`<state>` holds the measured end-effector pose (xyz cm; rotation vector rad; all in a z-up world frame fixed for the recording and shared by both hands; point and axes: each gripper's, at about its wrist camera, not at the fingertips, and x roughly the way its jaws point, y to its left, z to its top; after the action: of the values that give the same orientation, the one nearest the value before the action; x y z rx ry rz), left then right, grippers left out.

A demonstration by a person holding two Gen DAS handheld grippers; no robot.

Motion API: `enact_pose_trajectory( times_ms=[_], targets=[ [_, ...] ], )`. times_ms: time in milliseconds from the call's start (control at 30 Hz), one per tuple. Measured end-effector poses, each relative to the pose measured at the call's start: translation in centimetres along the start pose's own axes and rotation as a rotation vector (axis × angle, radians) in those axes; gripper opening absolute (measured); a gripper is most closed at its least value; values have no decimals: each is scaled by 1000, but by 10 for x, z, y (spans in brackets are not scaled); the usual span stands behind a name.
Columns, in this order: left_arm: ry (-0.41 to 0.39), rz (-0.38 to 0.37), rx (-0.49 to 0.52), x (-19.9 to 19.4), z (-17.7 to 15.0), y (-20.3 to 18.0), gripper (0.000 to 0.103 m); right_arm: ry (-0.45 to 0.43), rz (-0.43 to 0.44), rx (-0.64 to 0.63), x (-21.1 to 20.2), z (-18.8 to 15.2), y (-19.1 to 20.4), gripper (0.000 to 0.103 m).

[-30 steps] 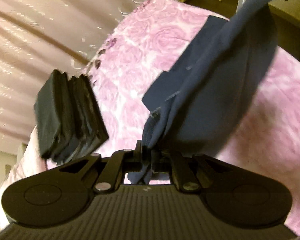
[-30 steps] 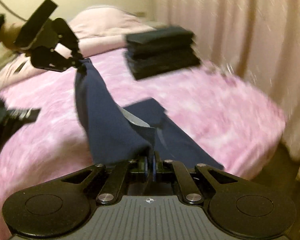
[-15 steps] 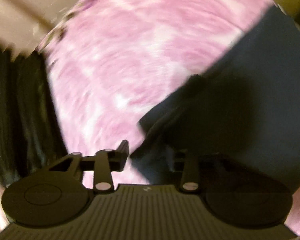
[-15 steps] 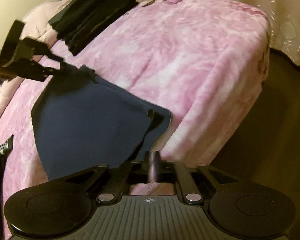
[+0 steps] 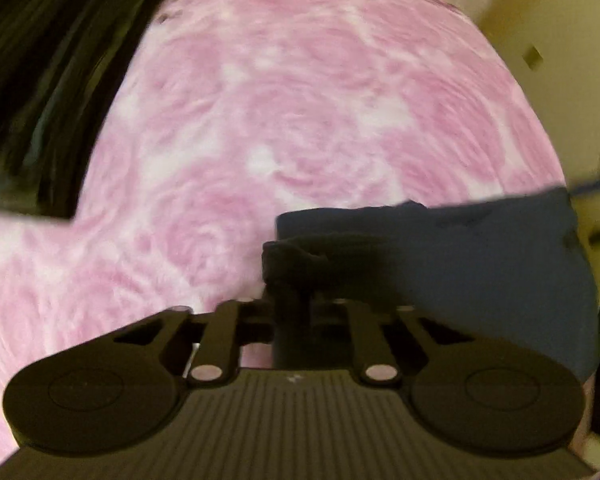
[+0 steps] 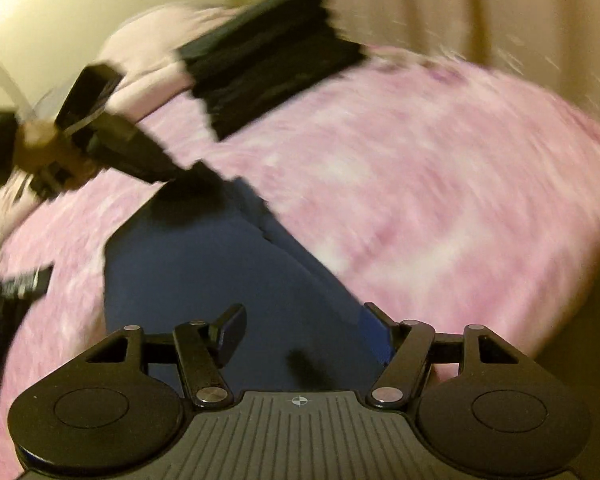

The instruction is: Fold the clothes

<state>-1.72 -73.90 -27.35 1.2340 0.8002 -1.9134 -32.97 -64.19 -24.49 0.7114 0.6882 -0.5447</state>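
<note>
A navy garment (image 6: 204, 272) lies spread flat on the pink rose-patterned bedspread (image 6: 420, 200). My right gripper (image 6: 306, 324) hovers over its near edge, open, with nothing between its fingers (image 6: 230, 332). At the garment's far corner, the left gripper (image 6: 186, 172) pinches the cloth. In the left wrist view my left gripper (image 5: 294, 300) is shut on a bunched fold of the navy garment (image 5: 460, 272), which stretches off to the right. The bunched cloth hides the left fingertips.
A stack of folded black clothes (image 6: 268, 80) sits at the back of the bed beside a pink pillow (image 6: 140, 52), also seen as the black stack (image 5: 40, 80). Another dark item (image 6: 20, 284) lies at the left edge. Curtains (image 6: 500, 8) hang beyond the bed's right edge.
The garment, held up between both grippers a second ago, now lies flat on the bed. The right gripper has opened and let it go. The left gripper still holds its corner.
</note>
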Motion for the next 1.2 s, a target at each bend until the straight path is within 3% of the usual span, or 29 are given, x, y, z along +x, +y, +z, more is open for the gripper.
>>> enact_pose_trajectory(
  times_ms=[200,300,400,467,500,533,567,700,833,967,1000,1033,1067,1200],
  targets=[
    [-119,0,226,-53,-11,-23,5,49,146,-206,52,53,13,67],
    [-143,-19,293,-71,-13,-33,5,81,223,-297,81,77,18,67],
    [-168,-37,315,-84,-16,-37,5,149,314,-321,114,87,18,67],
    [-180,-49,319,-90,-18,-39,4,219,397,-256,134,91,11,66],
    [-185,-56,319,-92,-20,-39,4,252,442,-205,142,91,6,38],
    [-185,-60,314,-94,-21,-39,4,265,459,-171,142,90,4,18],
    [-186,-64,309,-95,-21,-38,4,270,465,-143,140,89,3,6],
    [-180,-66,285,-91,-16,-33,5,255,292,-65,103,85,8,1],
    [-132,-62,206,-48,9,-19,5,234,148,6,99,83,6,1],
    [10,-23,189,28,20,-16,7,249,76,92,115,72,-19,4],
    [10,-17,184,35,18,-15,9,225,80,106,109,68,-26,31],
    [10,-11,179,43,16,-13,10,192,68,119,96,63,-32,47],
    [4,-9,169,41,15,-12,11,160,50,133,82,58,-37,70],
    [-16,1,146,35,9,-7,11,49,-13,209,12,24,-49,71]
  ],
)
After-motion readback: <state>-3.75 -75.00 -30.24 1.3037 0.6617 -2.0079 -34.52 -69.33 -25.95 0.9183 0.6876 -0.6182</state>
